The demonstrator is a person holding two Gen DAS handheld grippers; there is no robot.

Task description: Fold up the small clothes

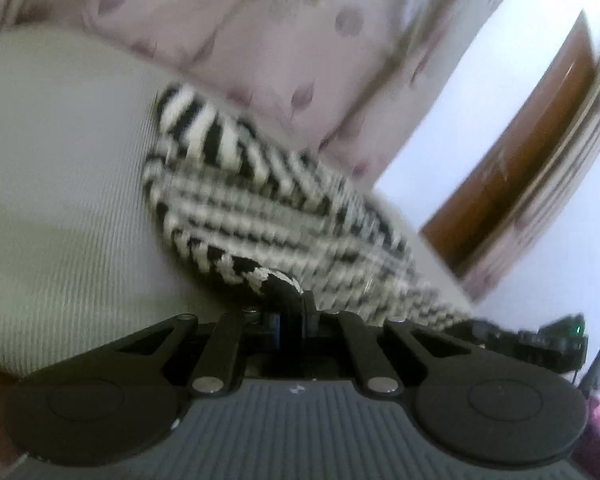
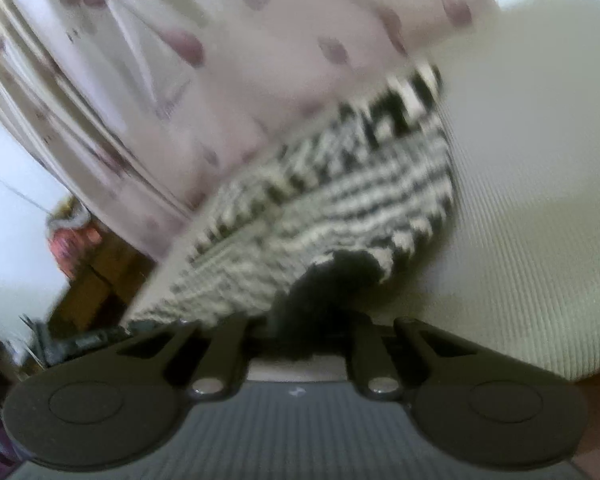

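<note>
A: Both claws are in on it! The left claw (image 1: 288,300) is pinched onto the near edge of the striped knit garment (image 1: 268,200), dark trim bunched right between its tips.

B: Same on the other side. The right claw (image 2: 320,320) looks clamped on a dark fold of that garment, though blur and cloth hide the tips themselves.

A: Where does it lie?

B: Straight ahead of each claw, spread over the ribbed cream surface (image 1: 60,200). From the left claw its long axis runs away toward the right; from the right claw it runs away toward the left. So the two hold one near edge, apart from each other.

A: Neither nearer, then?

B: Both are touching it, so it's even. My read: the fold goes forward, away from the claws, toward the floral curtain (image 1: 280,40) behind.

A: Count?

B: One garment, two claws, one curtain. Everything's motion-blurred.
</note>
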